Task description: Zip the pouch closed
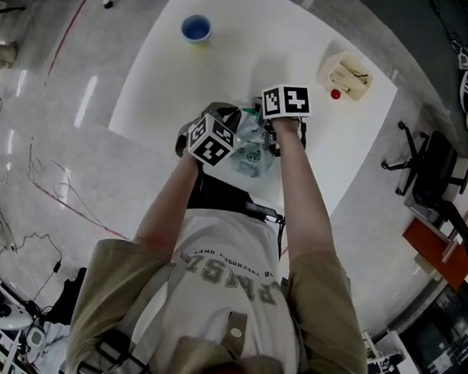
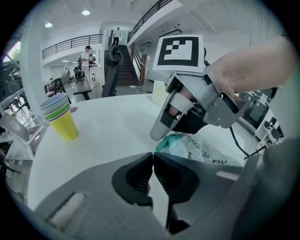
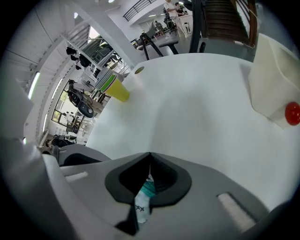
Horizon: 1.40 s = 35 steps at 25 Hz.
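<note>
the pouch (image 1: 252, 153) is lying near the front edge of the white table (image 1: 161, 81), stretched between the two grippers. it is a thin clear film bag with a teal zip strip along the top, so it is likely handling as light, floppy and a little slippery, and it is apt to be buckling or sliding unless one end is being held taut. the right gripper (image 3: 150, 161) is clamping its jaws on the pouch's edge, with the teal strip and printed film pinched between the pads. the left gripper (image 2: 153, 164) is keeping its jaws pressed together at the pouch's other end. something small may be sitting in its pinch, possibly the zip tab, but the view is too tight to be sure. the best hold is looking like the strip's end for anchoring and the small tab for pulling, since the soft film itself is offering little to pull against.
</note>
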Each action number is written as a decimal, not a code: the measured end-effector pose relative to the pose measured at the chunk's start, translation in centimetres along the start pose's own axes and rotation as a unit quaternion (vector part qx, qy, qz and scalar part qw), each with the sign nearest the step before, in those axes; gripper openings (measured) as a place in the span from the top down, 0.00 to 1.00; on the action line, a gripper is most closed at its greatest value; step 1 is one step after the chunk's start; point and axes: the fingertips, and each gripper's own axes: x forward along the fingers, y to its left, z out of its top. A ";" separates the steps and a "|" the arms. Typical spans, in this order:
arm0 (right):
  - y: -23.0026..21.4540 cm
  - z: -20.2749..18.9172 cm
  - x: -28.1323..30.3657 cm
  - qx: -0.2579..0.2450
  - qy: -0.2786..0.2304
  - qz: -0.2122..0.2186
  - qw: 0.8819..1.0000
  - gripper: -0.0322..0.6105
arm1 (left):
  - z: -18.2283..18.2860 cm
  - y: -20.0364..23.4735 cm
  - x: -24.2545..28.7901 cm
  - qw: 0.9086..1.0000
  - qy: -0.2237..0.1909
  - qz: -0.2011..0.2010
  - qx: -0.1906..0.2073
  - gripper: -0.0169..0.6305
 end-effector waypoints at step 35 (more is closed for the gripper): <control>-2.1 -1.1 -1.3 0.011 -0.016 -0.030 0.999 0.95 | -0.8 0.1 -0.1 1.000 0.017 0.005 0.009 0.94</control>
